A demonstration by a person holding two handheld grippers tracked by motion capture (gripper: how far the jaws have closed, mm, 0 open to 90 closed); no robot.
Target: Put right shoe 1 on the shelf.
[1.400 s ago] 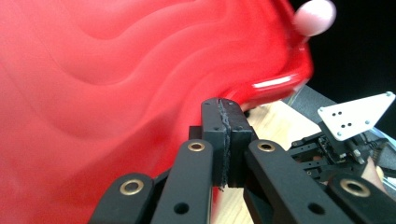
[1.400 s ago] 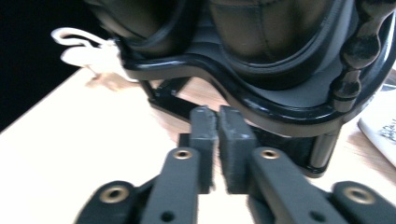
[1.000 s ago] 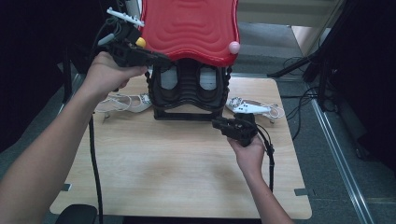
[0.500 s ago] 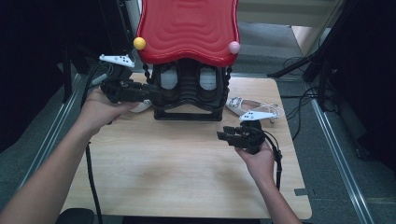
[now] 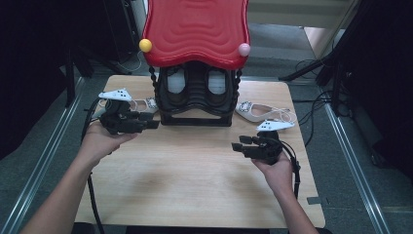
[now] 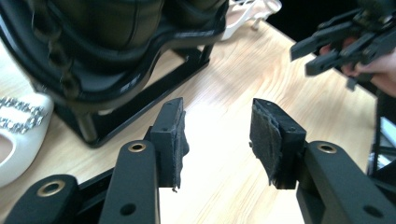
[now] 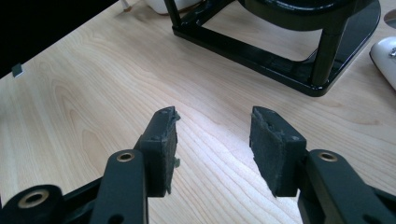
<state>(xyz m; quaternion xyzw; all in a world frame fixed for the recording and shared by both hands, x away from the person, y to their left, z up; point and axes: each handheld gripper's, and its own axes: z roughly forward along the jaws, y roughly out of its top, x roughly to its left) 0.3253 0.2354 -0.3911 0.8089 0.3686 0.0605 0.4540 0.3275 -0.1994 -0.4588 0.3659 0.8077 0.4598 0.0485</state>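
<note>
The left gripper point(image 5: 152, 120) is hovering at about nine o'clock on the wooden bench point(image 5: 195, 185), its jaws pointing toward three o'clock at the foot of the black shoe rack point(image 5: 196, 105). The jaws have just been opening and are standing wide apart with nothing between them; in the left gripper view bare wood is showing between the pads point(image 6: 178, 140). The right gripper point(image 5: 238, 144) is hanging at about four o'clock, its jaws pointing toward nine o'clock, likewise just opened wide and holding nothing. The rack is standing at twelve o'clock under a red wavy top point(image 5: 195, 31) bearing a yellow ball point(image 5: 145, 45) and a pink ball point(image 5: 244, 49). One white jewelled shoe point(image 5: 143, 104) is lying at the rack's left, just behind the left gripper; another white shoe point(image 5: 260, 111) is lying at the rack's right, just beyond the right gripper.
</note>
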